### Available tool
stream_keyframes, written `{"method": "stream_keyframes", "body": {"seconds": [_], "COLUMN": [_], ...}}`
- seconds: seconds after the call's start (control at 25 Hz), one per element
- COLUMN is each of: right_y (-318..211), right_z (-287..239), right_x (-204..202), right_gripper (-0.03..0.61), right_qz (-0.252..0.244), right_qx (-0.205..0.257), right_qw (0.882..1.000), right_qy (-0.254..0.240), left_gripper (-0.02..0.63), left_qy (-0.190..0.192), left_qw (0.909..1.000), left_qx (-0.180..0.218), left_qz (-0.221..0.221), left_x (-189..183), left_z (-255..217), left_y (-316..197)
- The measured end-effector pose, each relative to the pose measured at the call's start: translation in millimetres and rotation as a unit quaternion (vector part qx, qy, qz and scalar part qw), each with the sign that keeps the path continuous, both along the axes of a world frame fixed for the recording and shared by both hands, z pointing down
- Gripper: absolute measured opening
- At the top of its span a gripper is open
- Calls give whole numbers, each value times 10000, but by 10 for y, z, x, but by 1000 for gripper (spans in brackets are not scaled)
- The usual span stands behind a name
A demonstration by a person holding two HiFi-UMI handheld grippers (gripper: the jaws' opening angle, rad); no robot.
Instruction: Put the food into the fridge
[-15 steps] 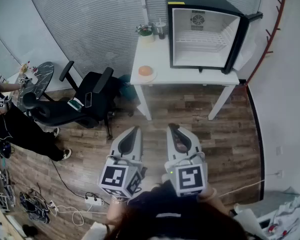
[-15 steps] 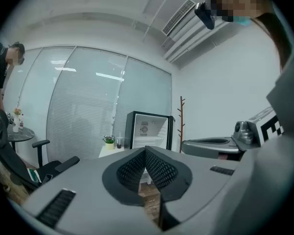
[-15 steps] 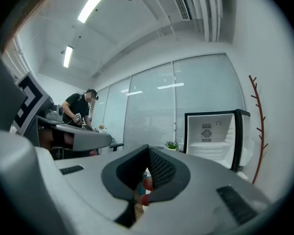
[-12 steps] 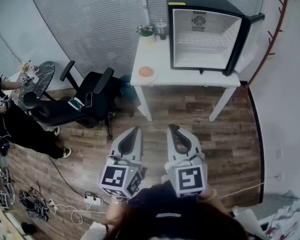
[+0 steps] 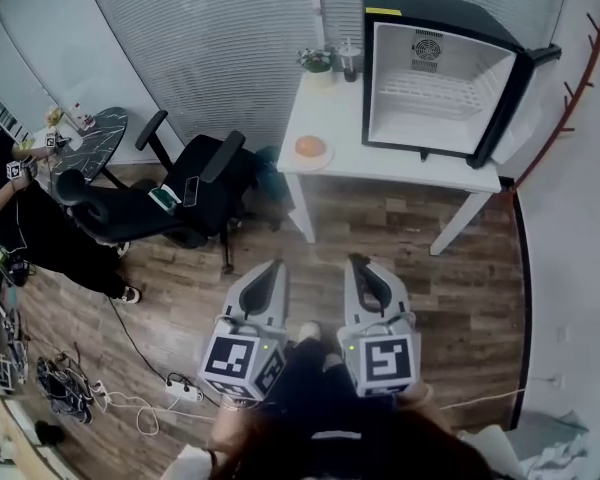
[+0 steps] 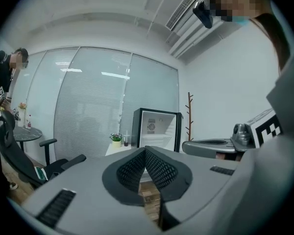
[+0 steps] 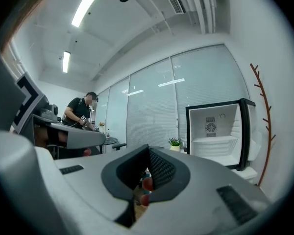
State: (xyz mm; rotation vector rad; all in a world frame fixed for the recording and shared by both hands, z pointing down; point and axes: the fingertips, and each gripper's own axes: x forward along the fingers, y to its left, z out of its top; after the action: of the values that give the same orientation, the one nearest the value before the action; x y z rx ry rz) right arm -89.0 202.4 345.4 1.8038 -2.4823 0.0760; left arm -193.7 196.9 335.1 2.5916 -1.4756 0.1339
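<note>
A black mini fridge [image 5: 435,73] stands on the white table [image 5: 400,163] with its door open; its white inside shows a bare wire shelf. An orange round food [image 5: 310,146] lies on a plate at the table's left front corner. My left gripper [image 5: 273,266] and right gripper [image 5: 359,262] are held side by side over the wooden floor, well short of the table, both shut on nothing. The left gripper view shows its meshed pads [image 6: 154,168] meeting, with the fridge [image 6: 157,129] far ahead. The right gripper view also has the fridge [image 7: 218,136] far ahead.
A potted plant [image 5: 317,60] and a dark cup [image 5: 348,60] stand at the table's back, left of the fridge. A black office chair [image 5: 175,193] is left of the table, and a person [image 5: 20,218] stands at a small round table far left. Cables and a power strip [image 5: 180,392] lie on the floor.
The head view has shifted, so table and fridge now sit further right and a little lower. Both grippers remain side by side, slightly higher in the picture.
</note>
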Motion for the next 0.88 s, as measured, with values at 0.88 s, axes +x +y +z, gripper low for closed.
{"method": "stream_keyframes", "body": {"seconds": [0.88], "right_y": [-1320], "right_z": [375], "right_x": [-298], "right_gripper": [-3], "right_qz": [24], "right_qx": [-540], "right_qw": [9984], "right_qy": [-190], "left_gripper": [-5], "left_qy": [56], "left_qw": [9998], "left_qx": [-174], "left_qz": [-108], "left_x": [-380], "left_z": [272], "left_y": [-1280]}}
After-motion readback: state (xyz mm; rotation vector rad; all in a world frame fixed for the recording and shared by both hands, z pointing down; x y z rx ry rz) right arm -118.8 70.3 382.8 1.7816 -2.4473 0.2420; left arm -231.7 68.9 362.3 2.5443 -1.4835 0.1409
